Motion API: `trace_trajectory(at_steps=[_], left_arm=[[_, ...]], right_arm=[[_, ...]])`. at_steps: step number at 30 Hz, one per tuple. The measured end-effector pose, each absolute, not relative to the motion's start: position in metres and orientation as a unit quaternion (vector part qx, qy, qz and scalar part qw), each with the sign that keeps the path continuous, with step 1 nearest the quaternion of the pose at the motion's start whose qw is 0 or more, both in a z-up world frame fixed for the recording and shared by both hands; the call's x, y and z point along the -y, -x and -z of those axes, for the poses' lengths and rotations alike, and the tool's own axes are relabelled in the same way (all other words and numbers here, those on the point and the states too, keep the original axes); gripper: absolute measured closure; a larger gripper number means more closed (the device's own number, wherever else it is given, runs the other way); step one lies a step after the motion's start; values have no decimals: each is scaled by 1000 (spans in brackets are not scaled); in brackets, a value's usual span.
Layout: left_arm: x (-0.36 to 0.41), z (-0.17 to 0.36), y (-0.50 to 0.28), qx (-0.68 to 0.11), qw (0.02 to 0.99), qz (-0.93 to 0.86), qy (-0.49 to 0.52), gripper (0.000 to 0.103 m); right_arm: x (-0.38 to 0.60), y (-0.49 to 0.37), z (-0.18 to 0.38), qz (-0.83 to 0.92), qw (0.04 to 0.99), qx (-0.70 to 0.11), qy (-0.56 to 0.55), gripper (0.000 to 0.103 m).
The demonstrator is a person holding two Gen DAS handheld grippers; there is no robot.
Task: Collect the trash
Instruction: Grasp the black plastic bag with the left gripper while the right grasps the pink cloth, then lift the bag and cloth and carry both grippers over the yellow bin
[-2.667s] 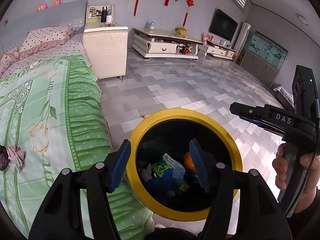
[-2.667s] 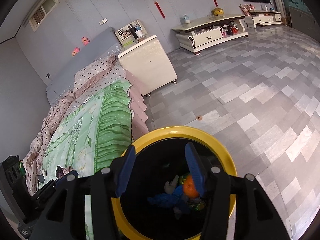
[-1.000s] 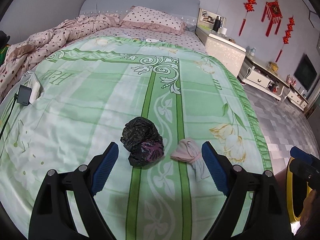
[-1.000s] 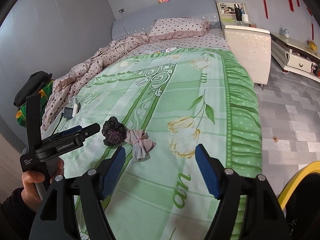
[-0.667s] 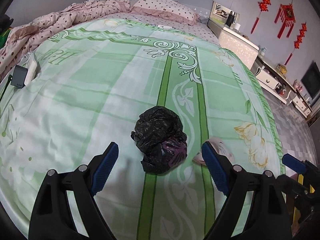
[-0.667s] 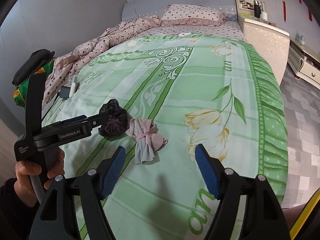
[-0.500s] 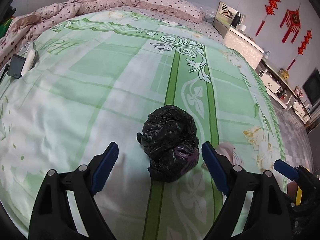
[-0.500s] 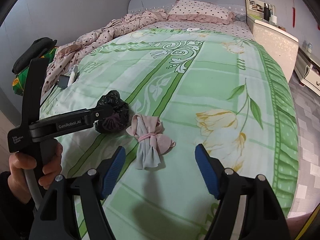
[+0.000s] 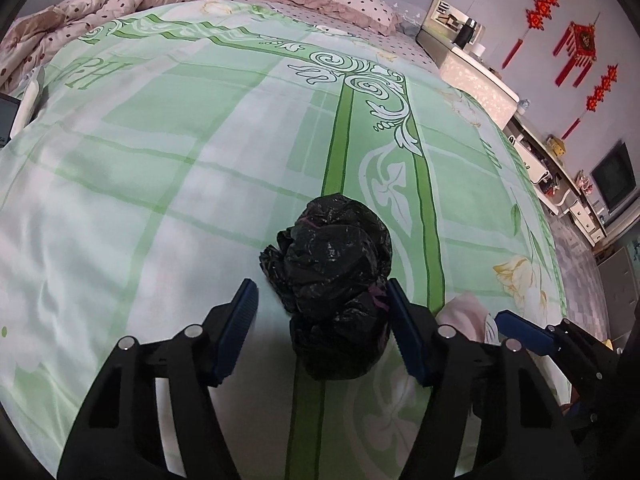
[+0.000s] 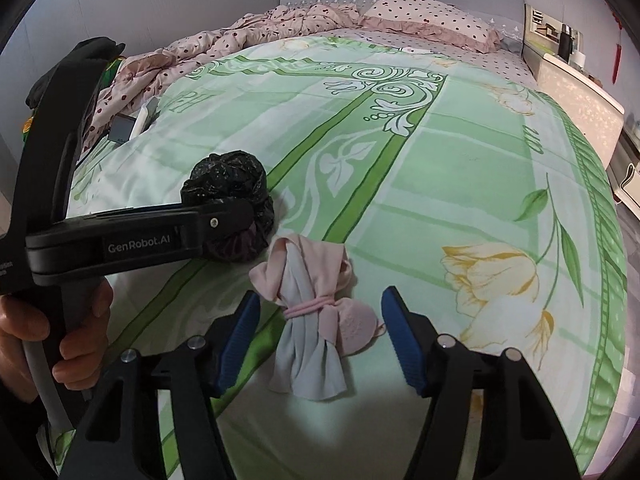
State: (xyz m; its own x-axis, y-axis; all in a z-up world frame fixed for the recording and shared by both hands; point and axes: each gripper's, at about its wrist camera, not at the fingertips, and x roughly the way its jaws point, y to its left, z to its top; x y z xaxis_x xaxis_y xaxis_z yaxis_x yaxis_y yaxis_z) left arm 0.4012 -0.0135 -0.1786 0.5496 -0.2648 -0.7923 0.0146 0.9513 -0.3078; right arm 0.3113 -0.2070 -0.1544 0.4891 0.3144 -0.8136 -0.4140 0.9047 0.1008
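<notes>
A crumpled black plastic bag [image 9: 332,276] lies on the green bedspread [image 9: 192,152]. My left gripper [image 9: 322,332] is open, with its blue fingers on either side of the bag's near part; the right finger is close against it. The bag also shows in the right wrist view [image 10: 230,192], partly behind the left gripper's body. A pink and grey cloth bundle [image 10: 312,320] tied with a pink band lies just right of the bag. My right gripper [image 10: 320,340] is open and straddles the bundle. A corner of the bundle shows in the left wrist view [image 9: 466,316].
A dotted pink quilt [image 10: 248,36] and pillow [image 10: 432,12] lie at the head of the bed. A phone and a white object [image 10: 128,126] lie near the bed's left edge. A white nightstand [image 10: 576,100] stands at the right, with tiled floor beyond.
Both grippers left the yellow-rimmed bin and moved over the bed. The left one closed in on the black bag, the right one on the cloth bundle. Both jaws narrowed.
</notes>
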Motion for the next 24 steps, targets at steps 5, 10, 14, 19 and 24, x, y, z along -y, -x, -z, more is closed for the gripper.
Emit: trace_trajectory(at_steps=[5,10,14,19,24], left_arm=[[19,181,-401,-465,872,91,124,63],[20,177,-398,-457,877,93,118,67],[19,169,-394,-451,880,92,114,68],[15,152,-383,-439,887,92,106,68],[10,137,-364,-430,892,92,103,68]], right_arm=[[201,-316,162,-220,853,-470,59,66],[201,-314,160,-221,853,-469,55,76],[205,-313,157,-217,853,-472,43,77],[215,-306,143,-205,859,-468,27,77],[226,-293,123,-198,866,-459,8,77]])
